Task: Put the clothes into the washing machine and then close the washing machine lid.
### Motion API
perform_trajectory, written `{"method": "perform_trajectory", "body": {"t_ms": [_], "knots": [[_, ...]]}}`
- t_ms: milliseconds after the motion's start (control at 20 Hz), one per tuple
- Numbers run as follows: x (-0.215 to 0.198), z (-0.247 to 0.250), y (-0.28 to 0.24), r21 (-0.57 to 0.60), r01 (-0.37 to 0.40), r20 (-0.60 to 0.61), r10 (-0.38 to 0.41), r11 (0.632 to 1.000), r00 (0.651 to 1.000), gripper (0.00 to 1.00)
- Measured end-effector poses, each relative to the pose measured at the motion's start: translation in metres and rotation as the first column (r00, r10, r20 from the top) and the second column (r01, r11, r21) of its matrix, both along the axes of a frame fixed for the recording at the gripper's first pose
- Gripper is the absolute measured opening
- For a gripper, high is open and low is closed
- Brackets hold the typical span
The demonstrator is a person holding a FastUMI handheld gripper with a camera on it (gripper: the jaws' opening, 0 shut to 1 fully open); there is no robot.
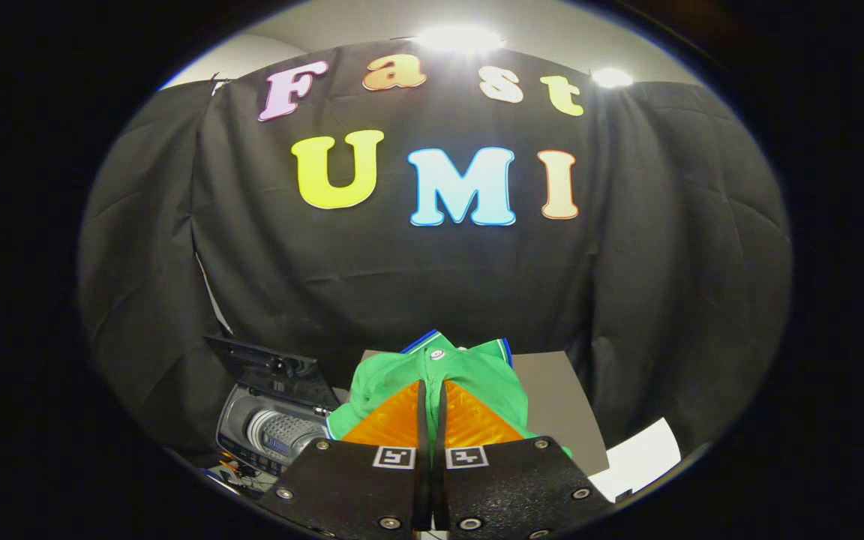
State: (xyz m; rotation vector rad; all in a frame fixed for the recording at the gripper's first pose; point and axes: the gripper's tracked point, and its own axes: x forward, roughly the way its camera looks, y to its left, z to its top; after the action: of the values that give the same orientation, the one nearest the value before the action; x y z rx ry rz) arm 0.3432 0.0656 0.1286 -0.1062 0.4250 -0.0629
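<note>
A green garment [436,371] with blue-and-white trim and a white button hangs bunched around my gripper [432,390], lifted above the table. The two orange fingers [391,424] are pressed together with a fold of the green cloth pinched between them. Down and to the left of the fingers stands a small grey washing machine [271,435]. Its dark lid [274,367] is raised and the ribbed drum shows inside the opening. The garment's lower part is hidden behind the fingers.
A grey tabletop [556,397] lies beyond and right of the fingers. A white sheet [642,457] rests at its near right. Small orange and dark items [241,471] sit by the machine's front. Black cloth walls close in behind and on both sides.
</note>
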Motion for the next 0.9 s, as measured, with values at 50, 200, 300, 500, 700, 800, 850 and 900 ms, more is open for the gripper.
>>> {"method": "perform_trajectory", "body": {"t_ms": [50, 200, 300, 500, 700, 800, 850, 900], "knots": [[-0.001, 0.000, 0.007, -0.001, -0.008, 0.001, 0.008, 1.000, 1.000, 0.00], [0.002, -0.004, 0.030, -0.031, -0.015, -0.003, 0.015, 0.999, 1.000, 0.00], [0.005, -0.014, 0.053, -0.052, -0.016, -0.033, 0.015, 0.999, 0.999, 0.01], [0.014, -0.022, 0.098, -0.085, 0.032, -0.014, -0.033, 0.996, 0.999, 0.01], [0.022, -0.040, 0.155, -0.066, 0.097, 0.017, -0.096, 0.993, 0.995, 0.00], [0.023, -0.052, 0.179, -0.059, 0.127, 0.012, -0.127, 0.990, 0.992, 0.01], [0.025, -0.056, 0.194, -0.045, 0.133, 0.012, -0.133, 0.990, 0.991, 0.00], [0.027, -0.060, 0.209, -0.034, 0.134, 0.012, -0.133, 0.990, 0.991, 0.00]]}}
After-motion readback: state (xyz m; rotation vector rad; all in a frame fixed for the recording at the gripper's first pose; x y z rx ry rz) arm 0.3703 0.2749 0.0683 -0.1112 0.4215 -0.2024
